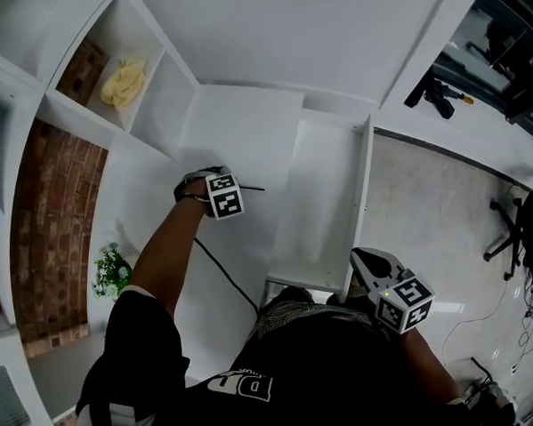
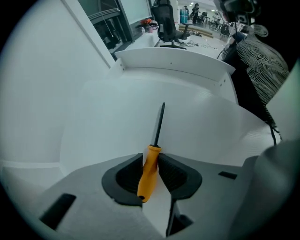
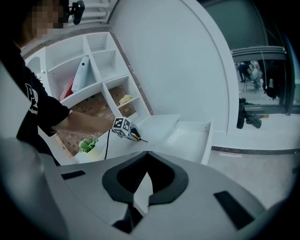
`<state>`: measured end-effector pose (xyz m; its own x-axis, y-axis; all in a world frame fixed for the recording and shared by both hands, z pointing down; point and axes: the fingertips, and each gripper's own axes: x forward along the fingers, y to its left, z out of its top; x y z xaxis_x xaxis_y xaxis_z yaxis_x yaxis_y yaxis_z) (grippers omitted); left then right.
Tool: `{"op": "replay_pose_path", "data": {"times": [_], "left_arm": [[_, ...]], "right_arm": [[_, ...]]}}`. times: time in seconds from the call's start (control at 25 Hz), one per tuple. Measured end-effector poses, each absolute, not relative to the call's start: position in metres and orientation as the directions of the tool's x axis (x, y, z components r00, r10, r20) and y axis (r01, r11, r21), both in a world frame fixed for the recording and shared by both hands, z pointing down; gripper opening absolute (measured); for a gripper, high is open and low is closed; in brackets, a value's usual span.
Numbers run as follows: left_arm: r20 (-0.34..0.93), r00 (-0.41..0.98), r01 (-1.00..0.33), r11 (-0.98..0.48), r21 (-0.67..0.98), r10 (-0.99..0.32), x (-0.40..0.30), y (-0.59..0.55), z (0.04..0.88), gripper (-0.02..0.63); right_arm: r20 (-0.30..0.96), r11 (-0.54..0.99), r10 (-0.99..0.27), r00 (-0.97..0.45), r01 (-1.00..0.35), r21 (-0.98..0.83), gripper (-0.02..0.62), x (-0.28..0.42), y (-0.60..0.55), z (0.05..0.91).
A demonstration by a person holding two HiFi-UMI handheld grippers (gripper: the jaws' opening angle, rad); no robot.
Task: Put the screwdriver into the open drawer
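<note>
The screwdriver (image 2: 150, 171) has an orange handle and a thin black shaft. Its handle sits between the dark pads of my left gripper (image 2: 151, 164), and both pads press on it. In the head view that gripper (image 1: 210, 182) points down at the white tabletop (image 1: 235, 126), and the screwdriver's shaft (image 1: 250, 188) sticks out to the right of it, toward the open white drawer (image 1: 361, 195). The drawer's front (image 2: 178, 61) shows beyond the tip. My right gripper (image 1: 364, 257) hovers at the drawer's near right corner; its pads (image 3: 143, 180) meet with nothing between them.
A wall shelf holds a yellow cloth (image 1: 124, 80) at the upper left. A small plant (image 1: 112, 271) stands at the table's near left end, and a black cable (image 1: 223, 272) trails across the top. A black tool (image 1: 438, 92) lies on the far counter. An office chair (image 1: 515, 230) stands on the floor at right.
</note>
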<state>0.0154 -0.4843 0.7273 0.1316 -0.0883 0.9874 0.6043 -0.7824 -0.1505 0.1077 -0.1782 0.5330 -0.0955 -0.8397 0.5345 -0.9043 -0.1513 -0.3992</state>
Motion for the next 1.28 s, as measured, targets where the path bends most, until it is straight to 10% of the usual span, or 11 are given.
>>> {"op": "replay_pose_path", "data": {"times": [0.52, 1.28], "left_arm": [[0.988, 0.135, 0.542, -0.828, -0.142, -0.081, 0.016, -0.480, 0.724, 0.086], [0.924, 0.377, -0.009, -0.998, -0.059, -0.058, -0.017, -0.432, 0.642, 0.084]], "right_arm": [[0.533, -0.146, -0.838, -0.113, -0.896, -0.419, 0.005, 0.108, -0.179, 0.537], [0.434, -0.009, -0.883, -0.178, -0.919, -0.395, 0.005, 0.114, -0.193, 0.501]]}}
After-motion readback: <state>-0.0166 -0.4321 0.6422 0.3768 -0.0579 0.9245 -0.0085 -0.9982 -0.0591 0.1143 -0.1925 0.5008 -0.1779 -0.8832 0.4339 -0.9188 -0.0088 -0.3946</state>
